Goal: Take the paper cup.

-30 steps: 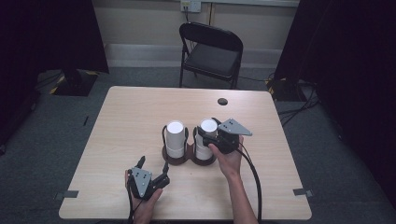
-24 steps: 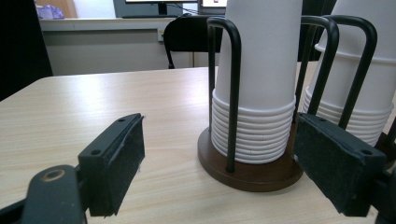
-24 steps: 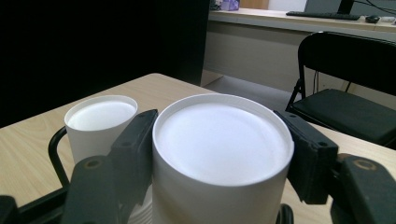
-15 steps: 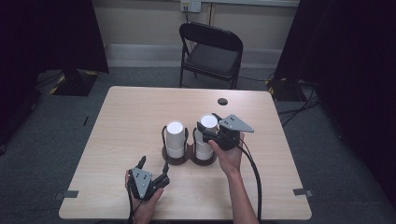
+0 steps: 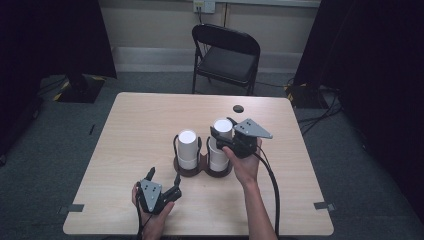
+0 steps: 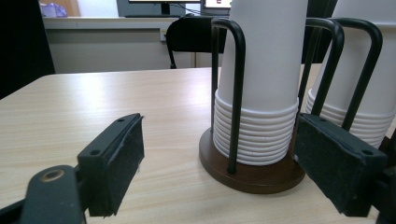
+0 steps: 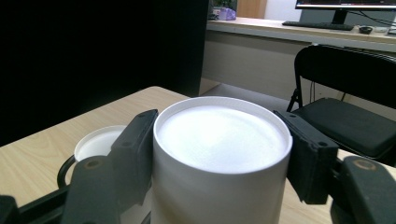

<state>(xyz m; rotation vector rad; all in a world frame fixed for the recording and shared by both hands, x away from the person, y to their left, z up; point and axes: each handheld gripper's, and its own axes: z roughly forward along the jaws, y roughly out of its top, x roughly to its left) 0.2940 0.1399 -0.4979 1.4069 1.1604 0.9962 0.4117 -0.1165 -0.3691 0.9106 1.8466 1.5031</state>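
Squeezing the top cup [image 7: 219,140] of the right-hand stack, the right gripper [image 5: 226,135] has a jaw on each side. The left gripper [image 5: 164,181] sits spread wide, empty, just in front of the holder [image 5: 189,169] on the table [image 5: 140,125].

The tabletop [image 5: 150,130] is pale wood-grain laminate, smooth and matt. White paper cups [image 6: 261,84] look matt, their rolled rims ribbed. They stand in glossy black metal wire [image 6: 236,93] on a smooth dark wooden base [image 6: 252,175]. The left gripper [image 6: 219,163] has matt black foam pads [image 6: 123,158].
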